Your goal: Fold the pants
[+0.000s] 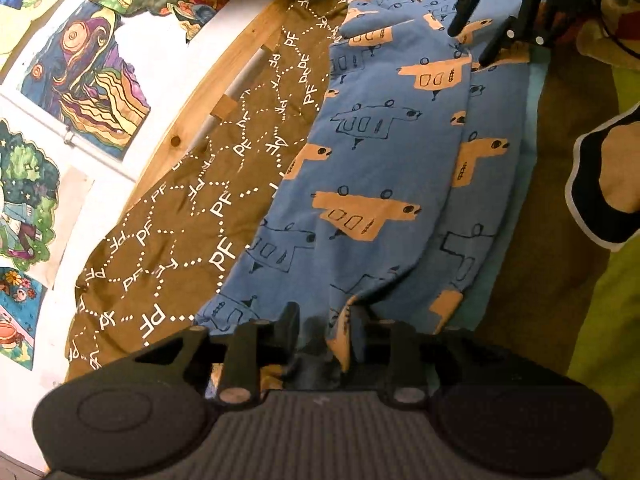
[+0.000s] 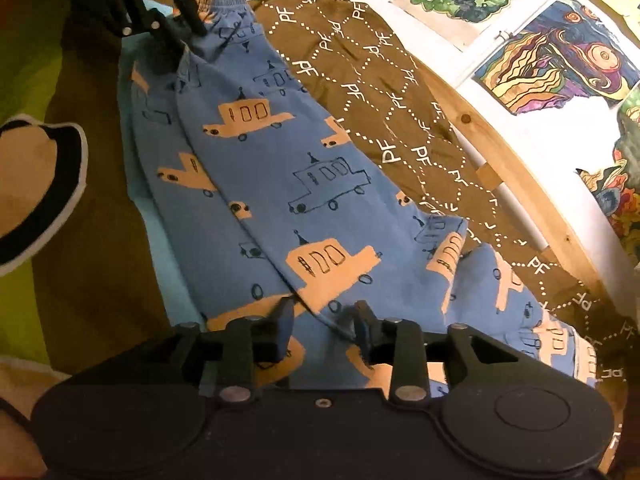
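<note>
A brown quilt (image 1: 172, 216) printed with white "PF" letters covers the bed beside a wall hung with several coloured drawings. One pair of blue pants (image 1: 384, 168) with orange cars lies lengthwise, legs stacked. Two tongs: left tongs (image 1: 324, 320) and right tongs (image 2: 322, 316) stand parted at opposite ends, cloth between their fingers, unpinched.

Brown blanket (image 1: 168, 216) with white dotted lattice and "PF" letters, spread as the base layer. Along its far edge, a pale wooden rail (image 2: 516, 148) with a white rod (image 2: 508, 196); beyond the rail, colourful drawings (image 1: 88, 80) on a white wall. On the blanket's near side, yellow-green cloth (image 1: 608, 320).
</note>
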### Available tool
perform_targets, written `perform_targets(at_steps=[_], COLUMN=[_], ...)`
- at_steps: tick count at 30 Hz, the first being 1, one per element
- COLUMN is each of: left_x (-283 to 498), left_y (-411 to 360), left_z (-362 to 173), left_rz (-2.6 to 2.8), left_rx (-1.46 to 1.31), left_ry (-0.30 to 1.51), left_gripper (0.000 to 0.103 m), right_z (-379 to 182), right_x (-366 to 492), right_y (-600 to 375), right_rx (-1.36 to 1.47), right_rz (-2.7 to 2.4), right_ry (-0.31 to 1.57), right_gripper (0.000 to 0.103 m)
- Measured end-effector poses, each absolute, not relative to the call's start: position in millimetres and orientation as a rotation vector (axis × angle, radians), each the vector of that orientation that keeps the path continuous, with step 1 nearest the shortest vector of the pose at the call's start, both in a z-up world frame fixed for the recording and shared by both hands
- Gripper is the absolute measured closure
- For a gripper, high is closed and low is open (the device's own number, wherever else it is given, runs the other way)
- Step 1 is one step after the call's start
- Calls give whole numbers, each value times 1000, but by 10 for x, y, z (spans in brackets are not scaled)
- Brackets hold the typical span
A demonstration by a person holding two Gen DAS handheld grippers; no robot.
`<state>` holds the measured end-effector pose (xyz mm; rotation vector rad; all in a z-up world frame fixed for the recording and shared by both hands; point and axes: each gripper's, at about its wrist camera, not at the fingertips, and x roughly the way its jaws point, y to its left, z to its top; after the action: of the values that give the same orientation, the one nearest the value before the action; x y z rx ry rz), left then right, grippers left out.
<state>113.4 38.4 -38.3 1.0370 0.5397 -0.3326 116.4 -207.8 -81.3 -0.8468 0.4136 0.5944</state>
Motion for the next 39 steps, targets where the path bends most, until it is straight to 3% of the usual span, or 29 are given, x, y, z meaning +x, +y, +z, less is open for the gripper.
perform_targets(at_steps=[7, 8, 9, 13, 16, 39], left_x=[1141, 1144, 1146, 1167, 1165, 991], left_y=[329, 329, 335, 361, 373, 561], left_z=[-441, -443, -443, -390, -333, -424], left_rz=[-341, -339, -339, -328, -325, -460], left_rx=[1036, 1039, 1039, 1018, 1016, 1128], left_ry=[548, 548, 550, 547, 523, 566], left_gripper=[70, 76, 91, 101, 102, 103], right_z=[-832, -843, -854, -893, -903, -631], right_x=[1202, 1201, 1198, 1203, 1191, 854], right_y=[-2091, -2088, -2085, -2070, -2056, -2137], right_rx=[-908, -922, -930, -956, -969, -976], right_rz=[597, 601, 605, 631, 660, 872], right_ry=[403, 395, 389, 376, 369, 487], right_gripper=[58, 61, 64, 84, 102, 103])
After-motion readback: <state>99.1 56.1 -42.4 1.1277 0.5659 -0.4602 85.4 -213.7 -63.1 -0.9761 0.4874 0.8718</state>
